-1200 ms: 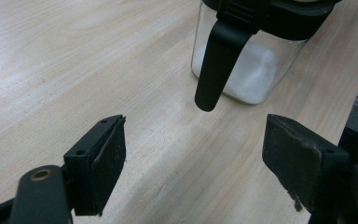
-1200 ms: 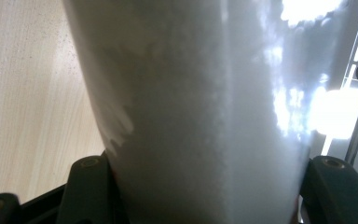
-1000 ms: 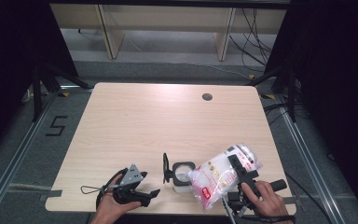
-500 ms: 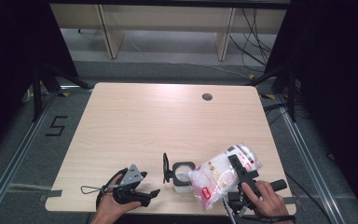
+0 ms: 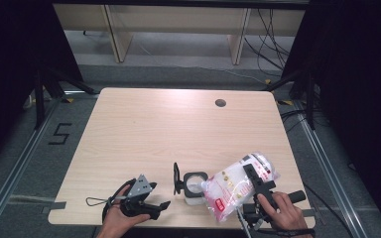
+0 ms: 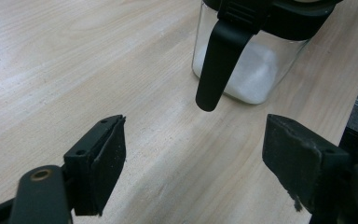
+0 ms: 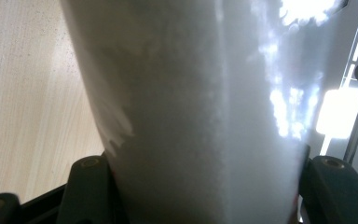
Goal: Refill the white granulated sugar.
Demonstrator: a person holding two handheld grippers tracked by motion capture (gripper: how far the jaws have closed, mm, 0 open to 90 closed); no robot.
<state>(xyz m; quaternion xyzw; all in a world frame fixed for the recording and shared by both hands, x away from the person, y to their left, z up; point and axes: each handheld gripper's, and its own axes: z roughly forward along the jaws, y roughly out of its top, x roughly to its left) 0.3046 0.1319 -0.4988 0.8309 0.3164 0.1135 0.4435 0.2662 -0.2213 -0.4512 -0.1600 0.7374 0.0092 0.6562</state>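
Note:
A clear plastic bag of white granules (image 5: 235, 184) with red print hangs tilted just right of a small glass jar (image 5: 194, 188), its lower left edge against the jar's rim. My right gripper (image 5: 252, 173) is shut on the bag; in the right gripper view the bag (image 7: 200, 107) sits squeezed between the two jaws of the right gripper (image 7: 205, 191). The jar (image 6: 254, 70) holds a little white powder, and its black lid (image 5: 177, 178) stands flipped open on its left. My left gripper (image 5: 159, 208) rests on the table left of the jar, the left gripper (image 6: 193, 140) open and holding nothing.
The light wooden table (image 5: 168, 129) stretches away beyond the jar, with a round cable hole (image 5: 221, 103) near its far right corner. The table's front edge runs just under both hands. Shelving legs and cables lie on the floor behind.

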